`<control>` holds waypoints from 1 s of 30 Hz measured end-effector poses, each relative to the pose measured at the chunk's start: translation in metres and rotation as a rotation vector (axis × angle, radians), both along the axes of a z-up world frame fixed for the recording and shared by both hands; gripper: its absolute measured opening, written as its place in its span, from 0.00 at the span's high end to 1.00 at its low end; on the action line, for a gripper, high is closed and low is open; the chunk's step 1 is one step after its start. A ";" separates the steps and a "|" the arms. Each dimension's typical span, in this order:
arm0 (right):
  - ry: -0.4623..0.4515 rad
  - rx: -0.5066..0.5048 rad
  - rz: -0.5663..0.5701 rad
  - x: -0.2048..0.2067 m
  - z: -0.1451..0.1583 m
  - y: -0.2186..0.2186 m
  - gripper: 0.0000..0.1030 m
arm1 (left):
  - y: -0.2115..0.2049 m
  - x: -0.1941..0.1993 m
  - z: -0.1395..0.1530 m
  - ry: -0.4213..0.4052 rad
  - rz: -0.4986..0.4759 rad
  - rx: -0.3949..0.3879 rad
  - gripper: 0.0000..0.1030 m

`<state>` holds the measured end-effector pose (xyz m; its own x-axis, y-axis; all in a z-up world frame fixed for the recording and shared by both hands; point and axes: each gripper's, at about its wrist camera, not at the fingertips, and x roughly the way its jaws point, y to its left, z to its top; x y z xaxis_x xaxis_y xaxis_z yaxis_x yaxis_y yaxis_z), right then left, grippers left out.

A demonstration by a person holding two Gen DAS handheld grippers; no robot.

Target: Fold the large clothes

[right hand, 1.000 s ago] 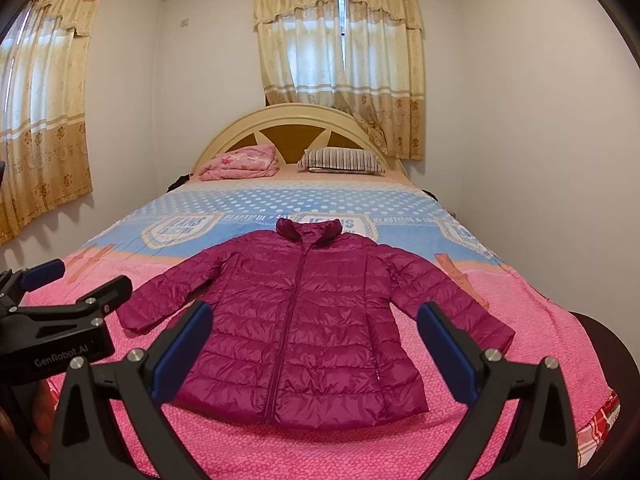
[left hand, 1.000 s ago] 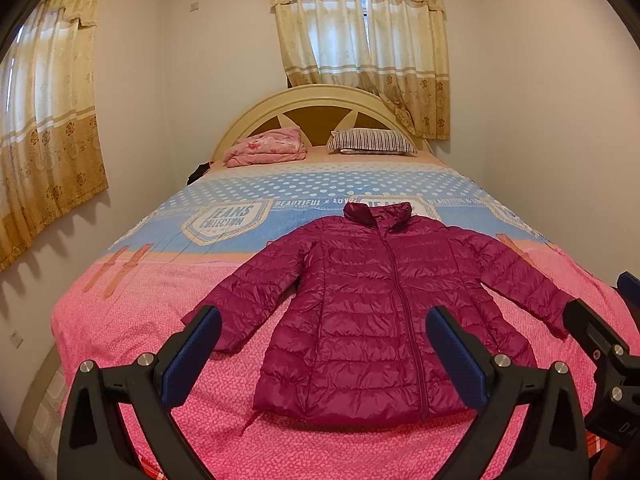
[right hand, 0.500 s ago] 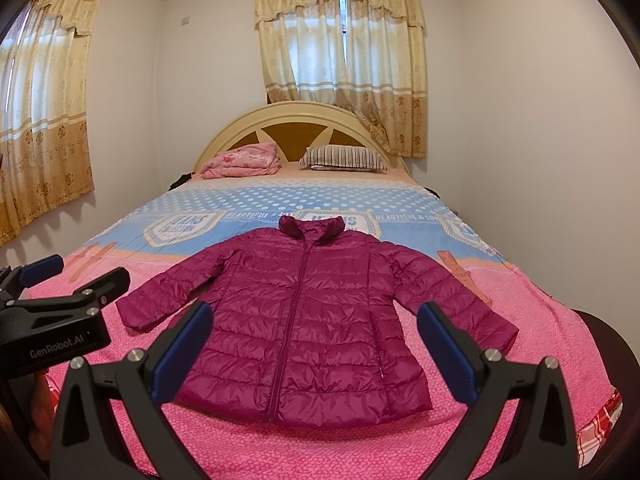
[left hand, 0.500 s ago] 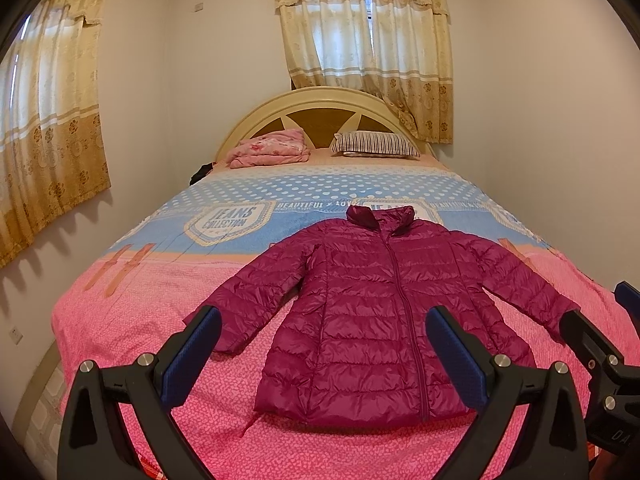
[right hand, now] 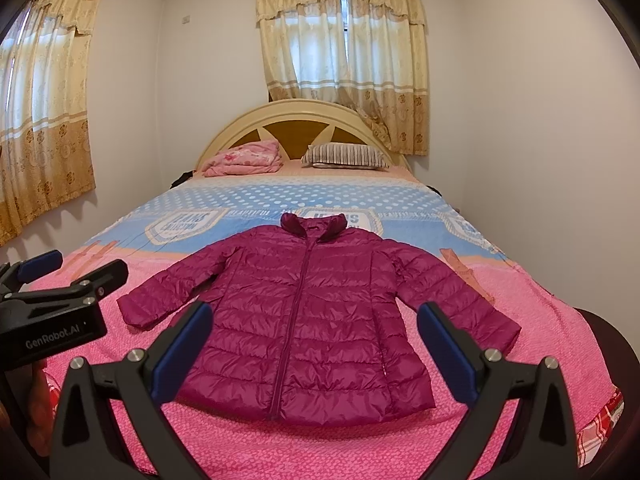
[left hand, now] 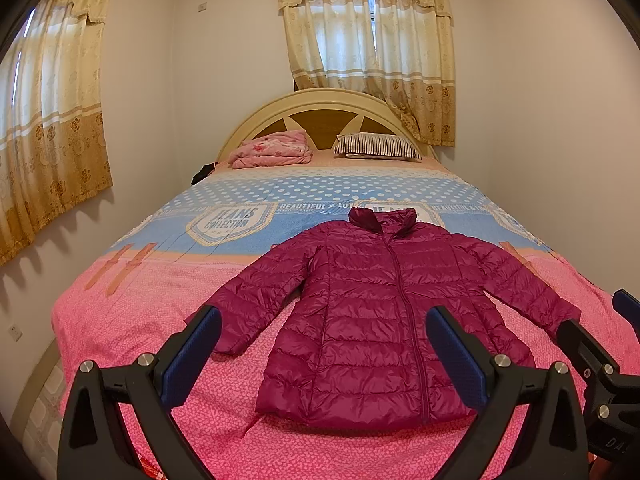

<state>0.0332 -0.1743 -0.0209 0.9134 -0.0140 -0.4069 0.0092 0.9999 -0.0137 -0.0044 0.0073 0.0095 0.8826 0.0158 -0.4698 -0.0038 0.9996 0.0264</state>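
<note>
- I see the magenta puffer jacket [left hand: 384, 312] lying flat and face up on the bed [left hand: 132, 320], zipped, collar pointing toward the headboard [left hand: 320, 108], both sleeves spread out to the sides.
- It rests on the pink lower half of the bedspread, its collar just reaching the blue printed band.
- My left gripper [left hand: 324, 340] hangs above the foot of the bed, jaws spread wide and holding nothing; the jacket's hem and its left-hand sleeve cuff show between the blue pads.
- My right gripper [right hand: 316, 336] hovers the same way, jaws released and empty, framing the jacket's body.
- From the right wrist view the left gripper sits at the left edge, clear of the sleeve.
- At the head of the bed lie a folded pink blanket [right hand: 242, 159] and a striped pillow [right hand: 346, 155], well apart from the jacket.
- Beige curtains [right hand: 344, 60] hang behind the headboard.
</note>
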 end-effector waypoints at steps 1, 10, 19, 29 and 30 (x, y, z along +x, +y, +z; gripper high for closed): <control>0.001 0.001 0.001 0.000 0.000 0.000 0.00 | 0.000 0.000 0.000 0.000 0.000 -0.002 0.01; 0.002 0.004 0.003 0.002 0.000 -0.001 0.00 | 0.001 0.000 0.000 -0.001 0.000 -0.002 0.01; 0.002 0.006 0.003 0.002 0.000 -0.002 0.00 | 0.002 0.001 0.000 -0.002 0.004 -0.004 0.01; 0.001 0.011 0.003 0.003 0.000 -0.001 0.00 | 0.003 0.001 0.000 -0.002 0.004 -0.006 0.01; 0.001 0.011 0.003 0.002 0.000 -0.001 0.00 | 0.003 0.001 0.000 -0.003 0.004 -0.007 0.01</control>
<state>0.0356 -0.1754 -0.0205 0.9128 -0.0066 -0.4084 0.0061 1.0000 -0.0026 -0.0037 0.0105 0.0091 0.8838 0.0161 -0.4676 -0.0079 0.9998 0.0196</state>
